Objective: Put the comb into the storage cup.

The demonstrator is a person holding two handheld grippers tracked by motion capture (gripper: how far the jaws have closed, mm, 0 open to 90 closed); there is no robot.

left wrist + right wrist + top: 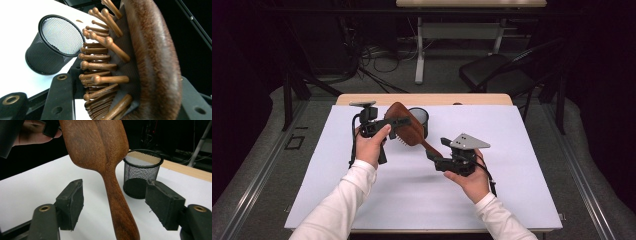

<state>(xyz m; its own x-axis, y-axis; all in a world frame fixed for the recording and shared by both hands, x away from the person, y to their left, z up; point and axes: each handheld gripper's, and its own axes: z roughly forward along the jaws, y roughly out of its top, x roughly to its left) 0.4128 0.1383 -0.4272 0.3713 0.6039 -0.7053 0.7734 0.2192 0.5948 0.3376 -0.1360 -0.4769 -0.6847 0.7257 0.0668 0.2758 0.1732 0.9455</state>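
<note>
The left gripper (394, 123) was clamped across the head of a wooden hairbrush (404, 129), one jaw among the bristles (105, 65) and the other on its smooth back, holding it off the white table (522, 150) near the middle. The brush handle (118, 207) ran toward the right gripper (438, 150), passing between that gripper's jaws, which stood apart without touching it. Just beyond the brush, toward the far edge, stood a black mesh cup (419, 120).
</note>
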